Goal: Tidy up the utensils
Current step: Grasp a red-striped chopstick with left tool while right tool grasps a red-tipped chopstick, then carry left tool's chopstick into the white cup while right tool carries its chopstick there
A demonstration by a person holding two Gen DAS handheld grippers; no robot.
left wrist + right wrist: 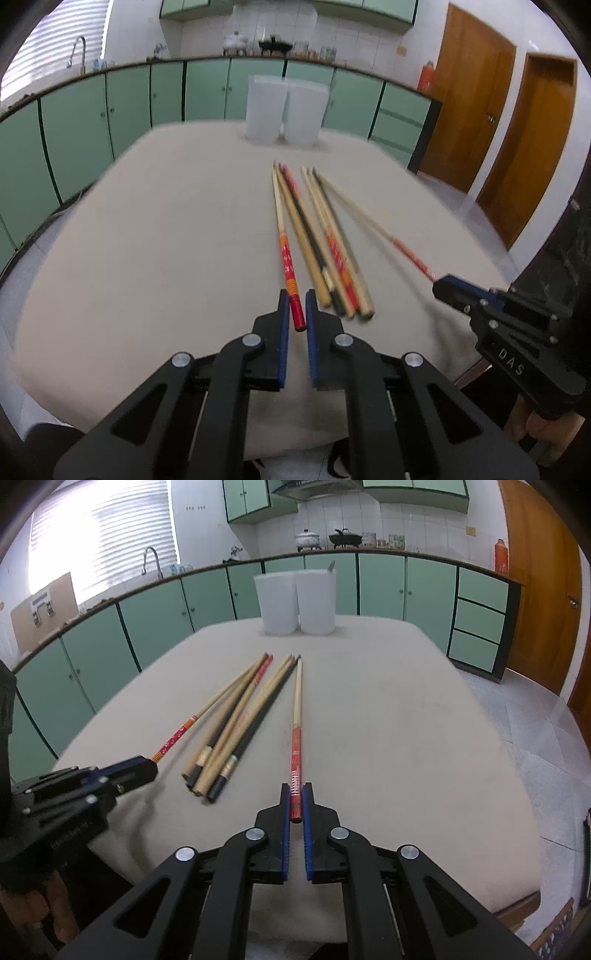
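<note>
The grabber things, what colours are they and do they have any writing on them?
Both are black with angular cut-out arms and round silver bolts. The left gripper and the right gripper have blue ridged pads inside their fingers. The right one's side shows white letters, "DAS". A bare hand holds its handle.

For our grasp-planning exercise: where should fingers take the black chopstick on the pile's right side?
The black chopstick: grip its thick near end, approached from the near table edge; it lies exposed with bare table to its right, while the far tips bunch together.
</note>
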